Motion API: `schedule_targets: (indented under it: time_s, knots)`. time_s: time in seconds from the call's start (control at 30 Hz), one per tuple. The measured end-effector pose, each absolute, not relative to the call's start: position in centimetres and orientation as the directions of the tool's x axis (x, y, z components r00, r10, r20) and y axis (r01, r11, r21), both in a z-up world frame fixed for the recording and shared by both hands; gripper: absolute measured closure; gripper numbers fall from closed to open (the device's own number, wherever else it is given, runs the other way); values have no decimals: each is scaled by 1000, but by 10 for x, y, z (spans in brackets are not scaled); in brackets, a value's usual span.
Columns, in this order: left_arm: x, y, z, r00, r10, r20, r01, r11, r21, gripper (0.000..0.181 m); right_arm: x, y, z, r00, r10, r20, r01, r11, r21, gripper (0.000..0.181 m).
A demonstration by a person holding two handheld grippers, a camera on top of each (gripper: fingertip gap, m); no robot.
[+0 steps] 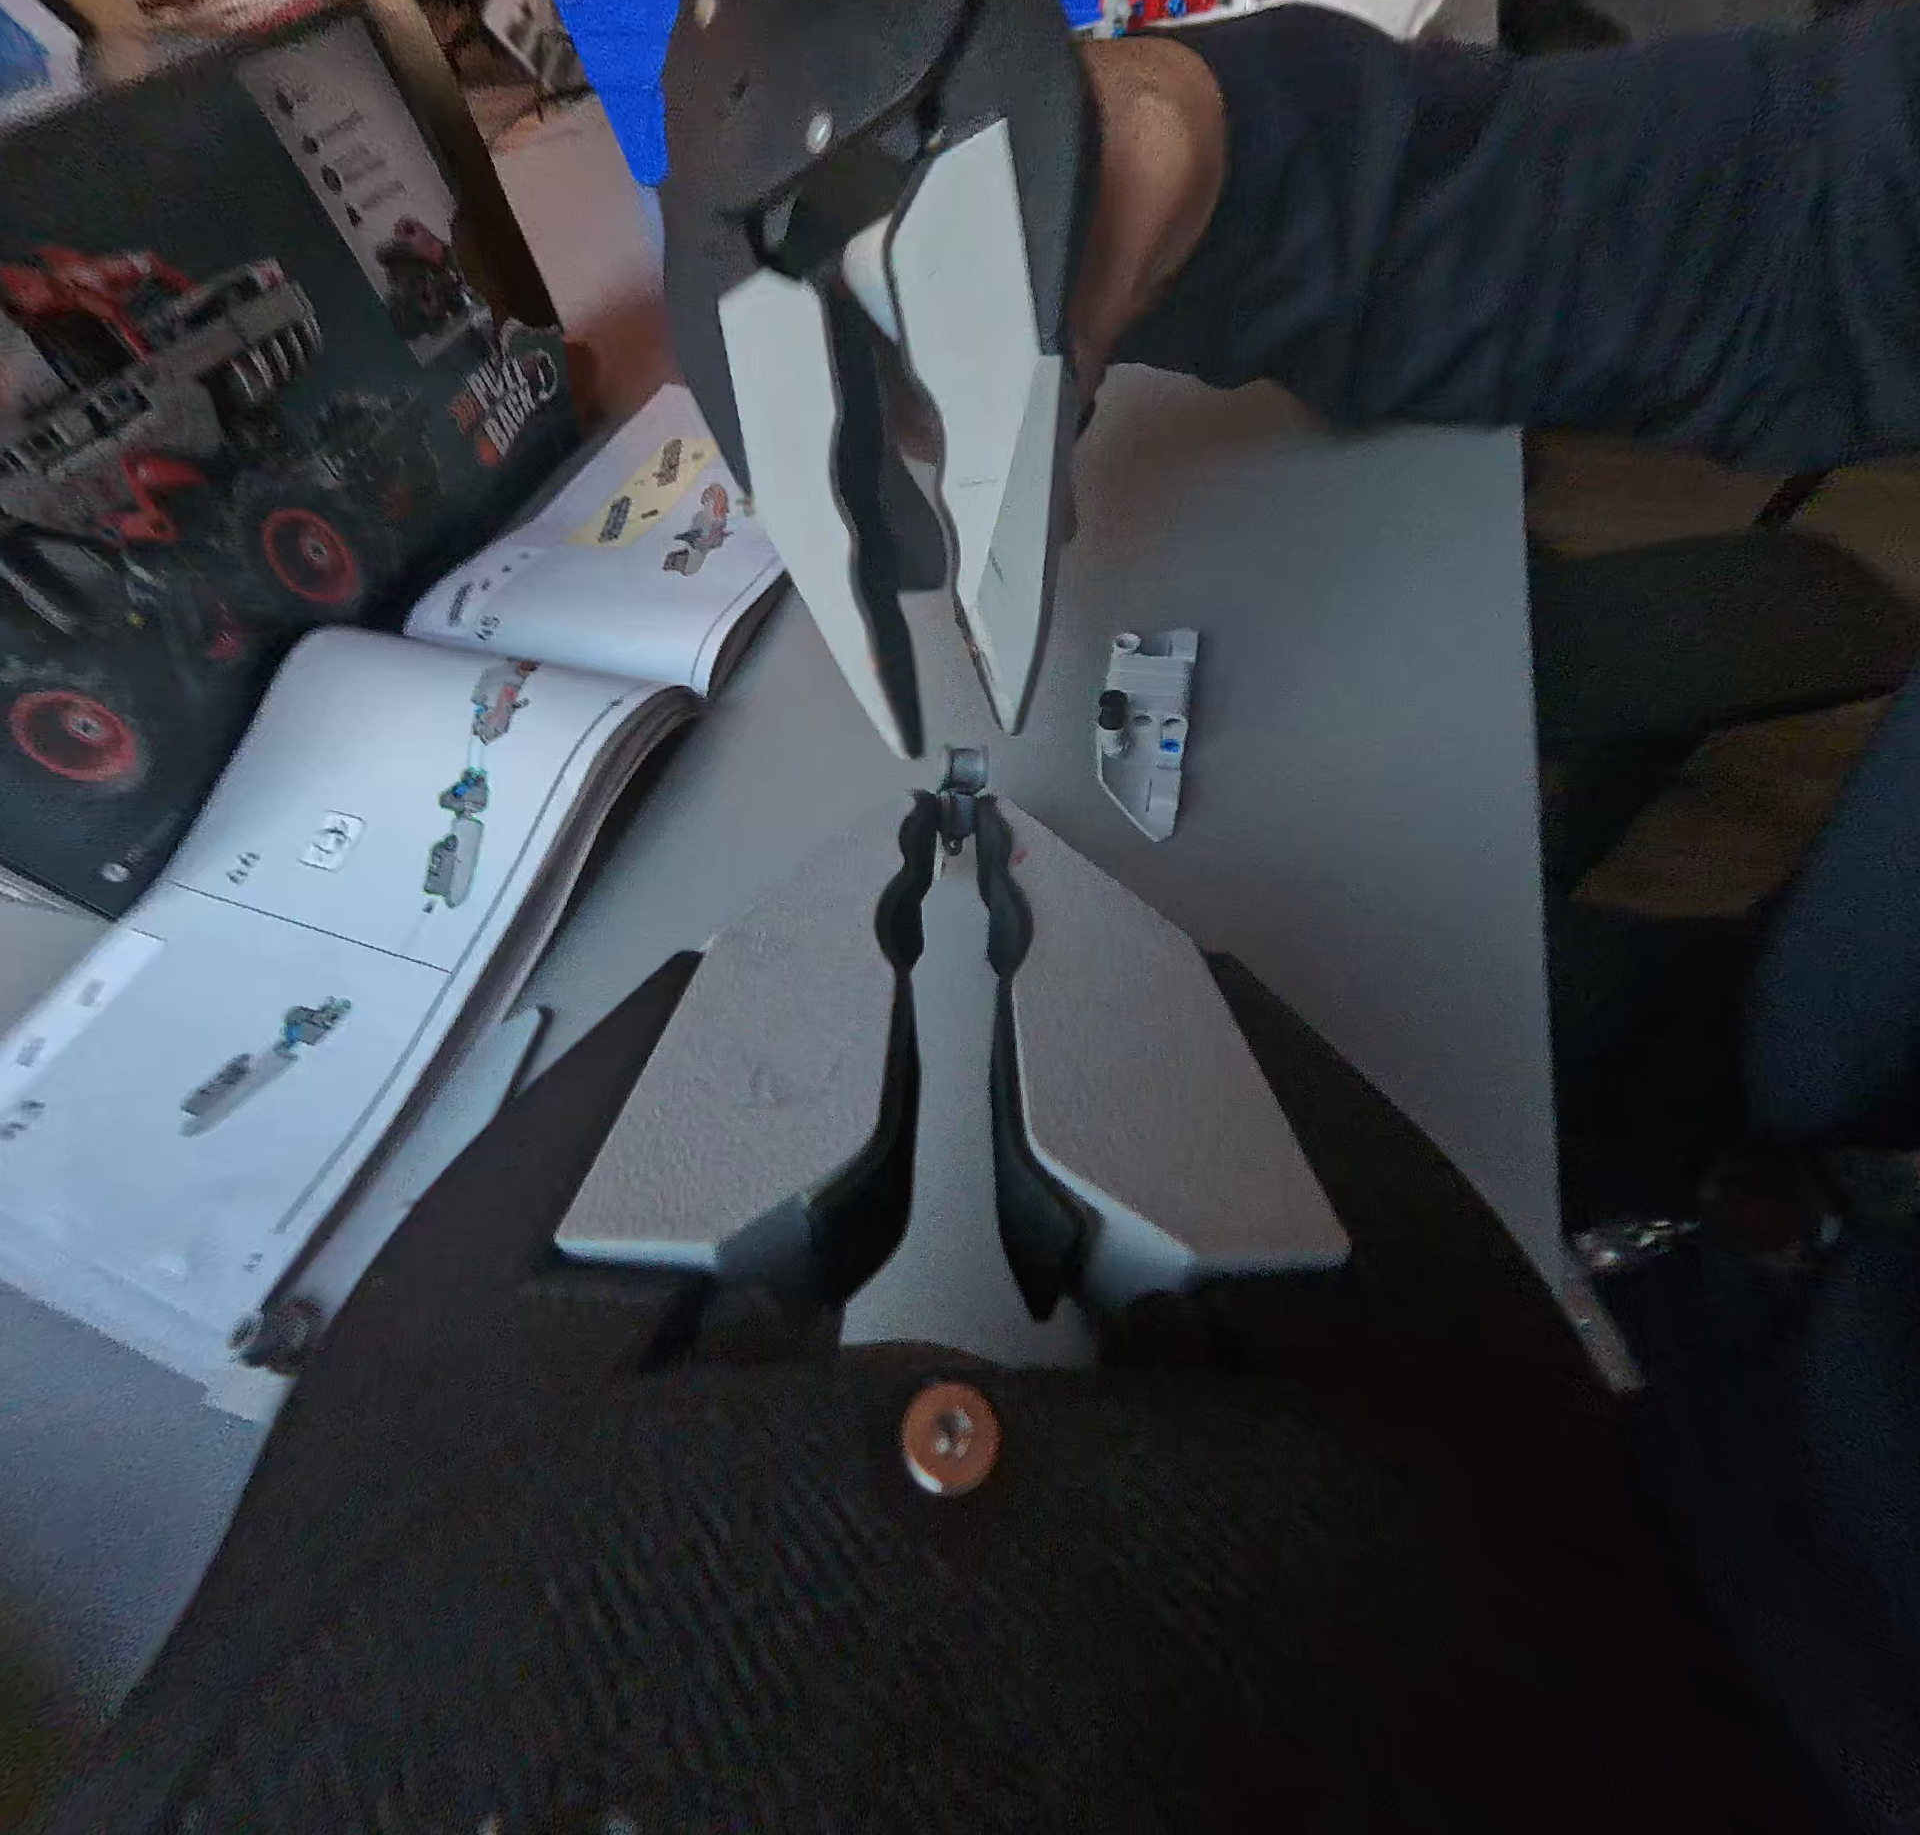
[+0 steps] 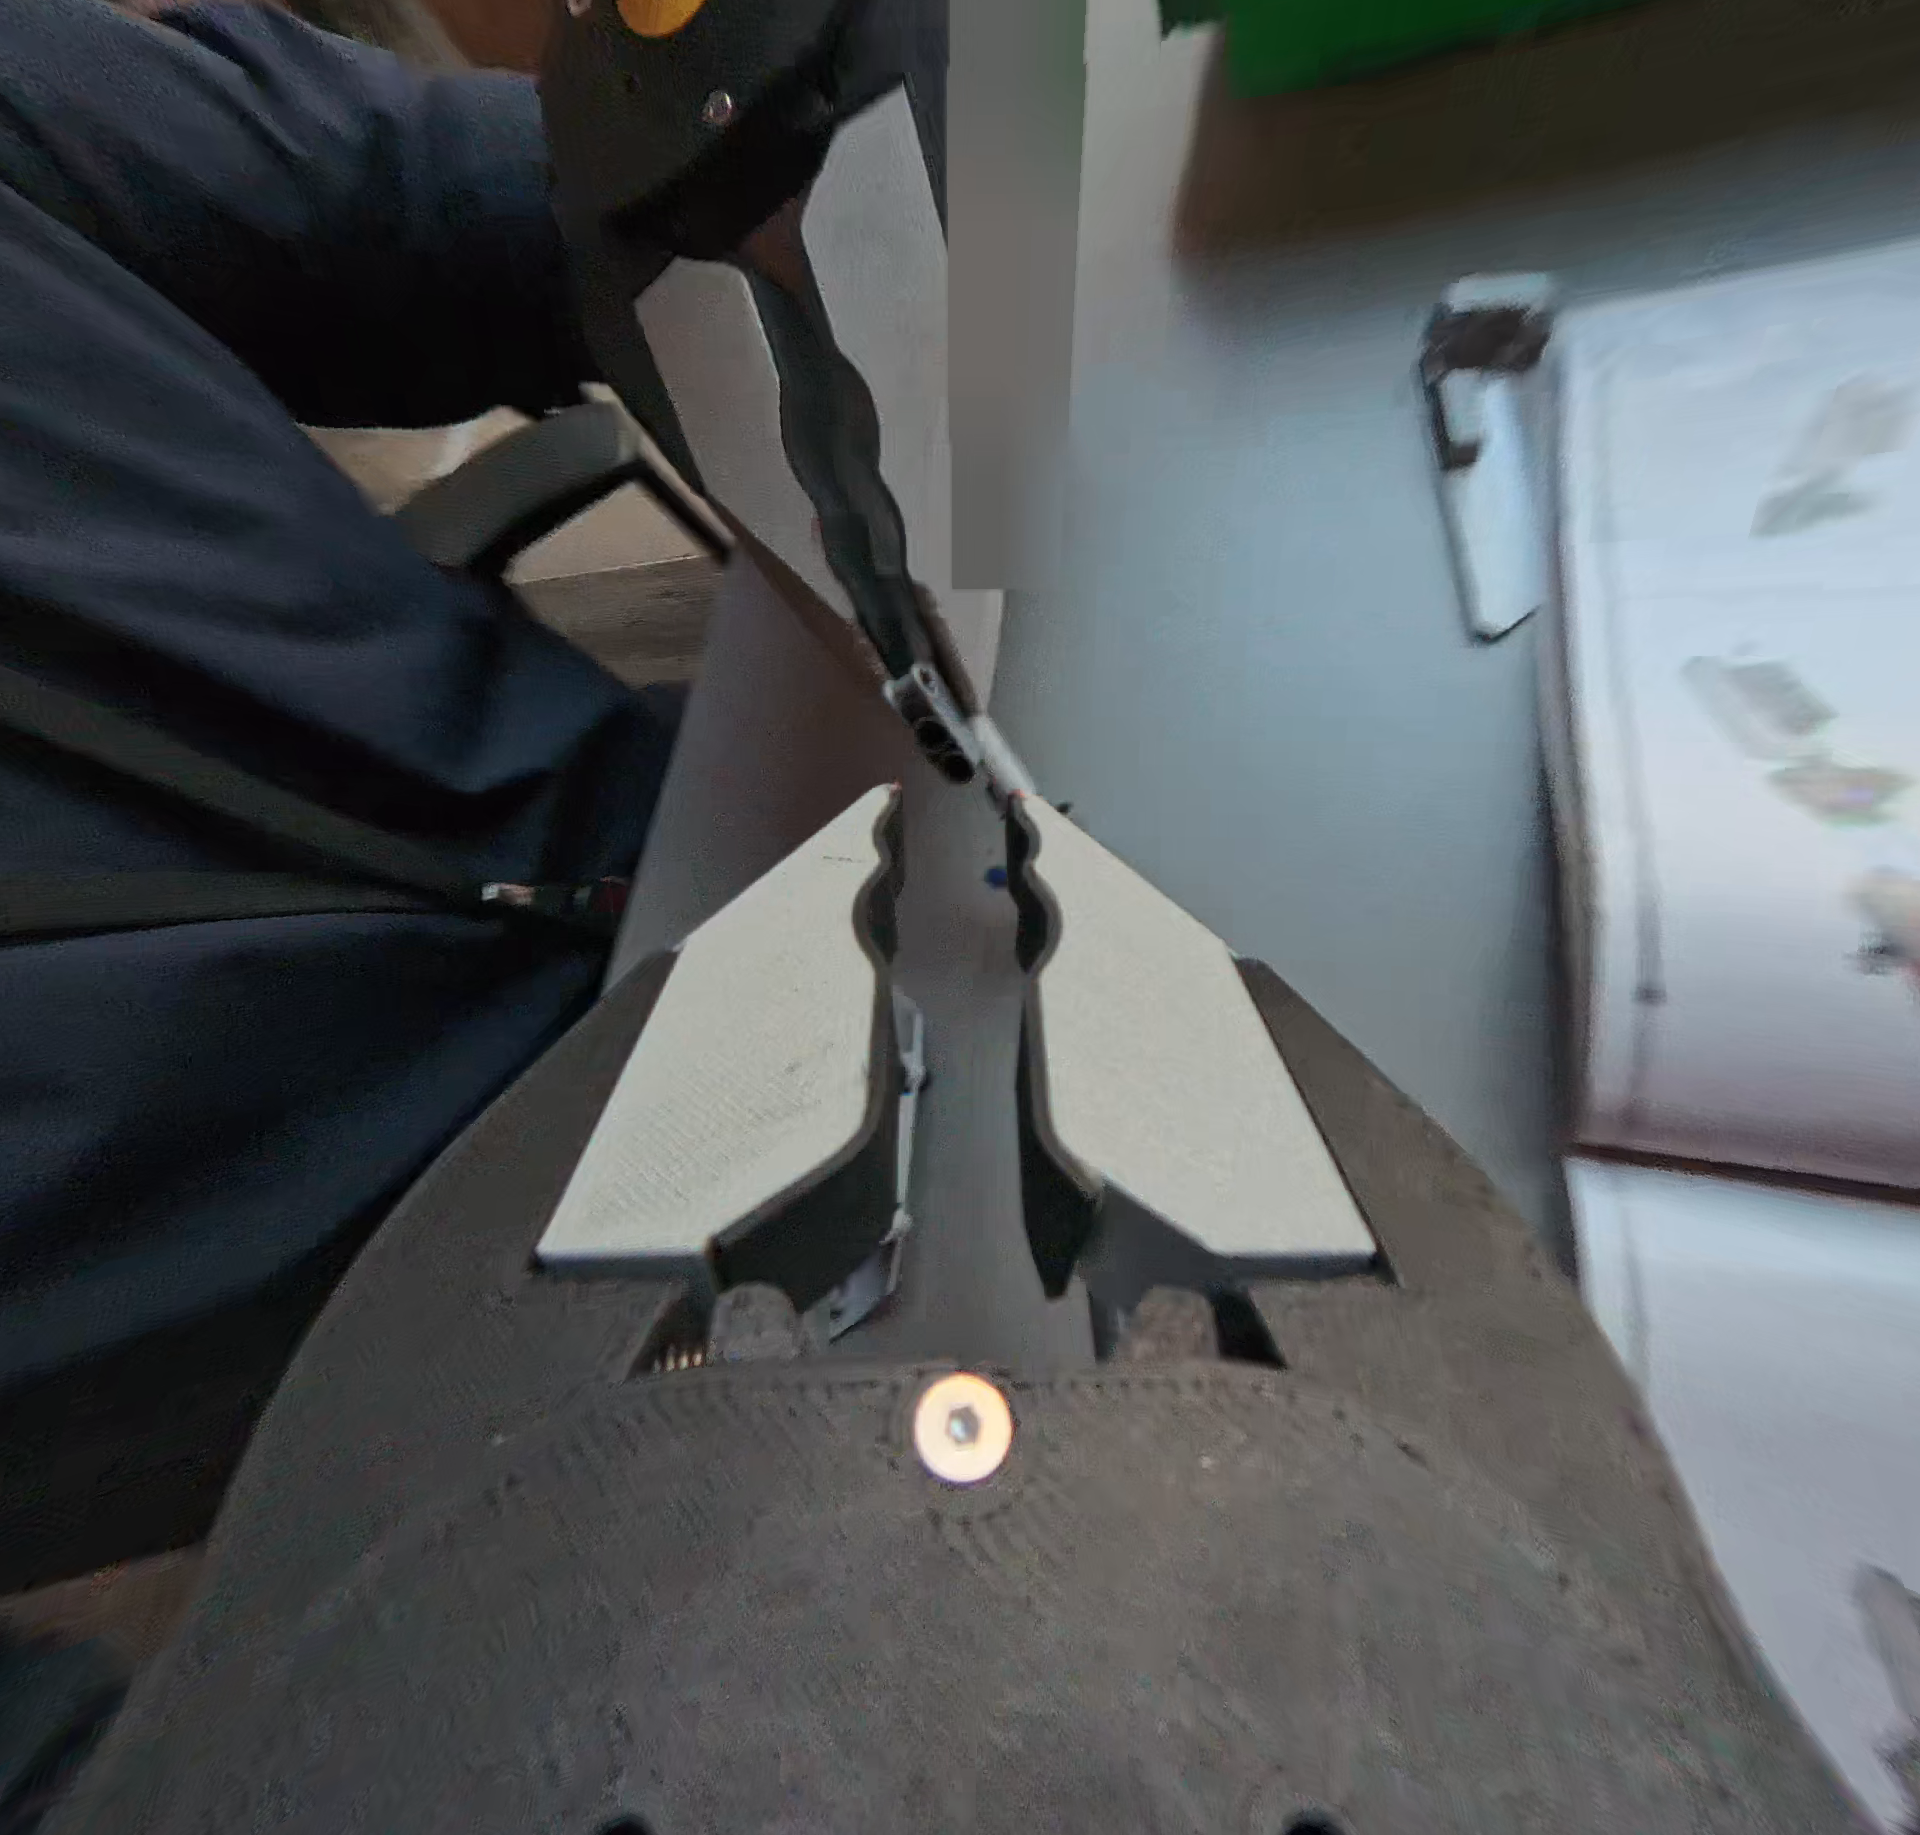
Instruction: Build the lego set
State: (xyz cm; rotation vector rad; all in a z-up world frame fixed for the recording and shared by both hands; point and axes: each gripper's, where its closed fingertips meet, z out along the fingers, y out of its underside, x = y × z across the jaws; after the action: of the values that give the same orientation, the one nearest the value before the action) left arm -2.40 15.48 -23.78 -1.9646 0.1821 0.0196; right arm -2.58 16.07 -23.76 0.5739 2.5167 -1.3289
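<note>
My left gripper is shut on a small grey Lego connector and holds it above the grey table. My right gripper comes down from the top of the left wrist view, its fingers slightly apart, tips just over the connector. In the right wrist view, the right gripper is narrowly open and empty. Just beyond its tips, the left gripper pinches the connector, whose round holes face me. A grey Lego subassembly with a black pin and a blue pin lies on the table to the right.
An open instruction booklet lies at the left, also in the right wrist view. The Lego box stands behind it. A grey and dark piece lies by the booklet's corner. A person's dark sleeve crosses the top right. The table edge runs at the right.
</note>
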Motion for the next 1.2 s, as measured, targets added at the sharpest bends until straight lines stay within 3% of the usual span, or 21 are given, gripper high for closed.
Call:
schedule_targets:
  time_s: [0.1,0.23,0.3,0.57,0.83,1.03,1.2]
  knots:
    - [-27,155,-235,992,-118,51,4,-373,-928,177,-34,156,-224,-962,240,-131,241,517,-822,160]
    - [-31,154,-224,970,-128,205,156,-317,-935,177,-38,151,-228,-961,230,155,15,601,-799,170]
    - [-29,154,-222,954,-149,258,204,-308,-929,177,-41,148,-229,-951,235,202,-18,608,-794,169]
    - [-29,156,-221,950,-158,270,214,-301,-929,177,-33,146,-205,-980,190,-60,128,369,-921,181]
    - [-32,157,-216,935,-153,321,274,-266,-924,176,-40,150,-211,-974,212,-82,155,354,-922,168]
    - [-31,160,-211,934,-158,321,281,-235,-931,176,-37,145,-206,-977,191,-96,151,303,-941,177]
    - [-43,162,-210,984,-49,171,158,-203,-966,176,-48,146,-206,-958,238,-158,218,255,-942,176]
